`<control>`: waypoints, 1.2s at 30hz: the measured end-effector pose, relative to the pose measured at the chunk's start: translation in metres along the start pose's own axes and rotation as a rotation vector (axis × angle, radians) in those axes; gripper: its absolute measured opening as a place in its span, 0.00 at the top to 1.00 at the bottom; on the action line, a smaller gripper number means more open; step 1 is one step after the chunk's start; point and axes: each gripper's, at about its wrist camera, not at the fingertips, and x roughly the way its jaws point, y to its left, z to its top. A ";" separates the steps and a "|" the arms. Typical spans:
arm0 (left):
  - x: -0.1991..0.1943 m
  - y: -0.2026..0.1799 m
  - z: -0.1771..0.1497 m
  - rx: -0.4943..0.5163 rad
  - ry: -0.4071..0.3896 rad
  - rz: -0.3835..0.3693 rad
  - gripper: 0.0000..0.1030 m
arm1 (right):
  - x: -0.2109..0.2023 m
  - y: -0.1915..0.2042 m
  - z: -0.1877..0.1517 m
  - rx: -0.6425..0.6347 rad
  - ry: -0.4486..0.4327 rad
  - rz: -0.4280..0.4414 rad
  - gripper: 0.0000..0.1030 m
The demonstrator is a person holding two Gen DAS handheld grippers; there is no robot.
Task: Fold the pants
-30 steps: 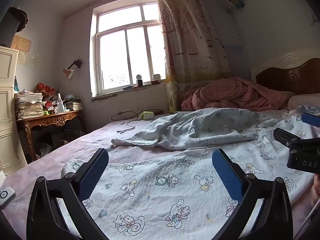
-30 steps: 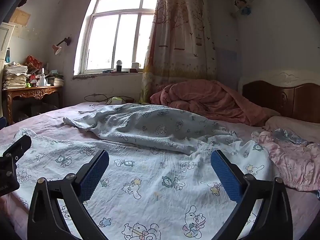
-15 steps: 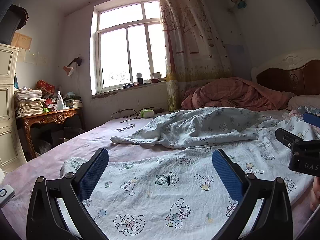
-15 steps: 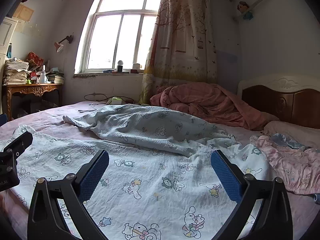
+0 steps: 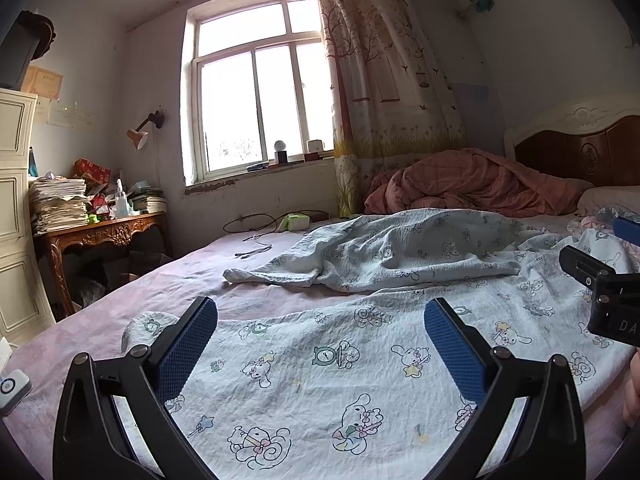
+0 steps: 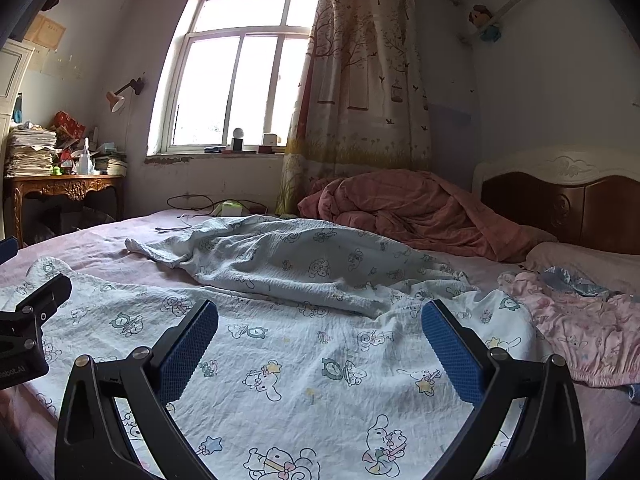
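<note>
Pants (image 5: 360,360) spread flat on bed (image 5: 192,276), both tongs wide apart above

A lived-in home bedroom: a bed (image 5: 192,264) with a carved headboard (image 6: 560,196) is sitting under a curtained window (image 5: 256,108), a rumpled quilt (image 6: 408,208) is lying on it, and a cluttered desk (image 5: 100,232) is standing alongside.

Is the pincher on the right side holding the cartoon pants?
No, the right gripper is open above the cartoon-print pants, its blue pads wide apart.
</note>
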 end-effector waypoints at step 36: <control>0.001 0.002 0.000 0.002 0.005 0.002 0.00 | 0.000 0.001 -0.001 -0.005 0.002 0.000 0.01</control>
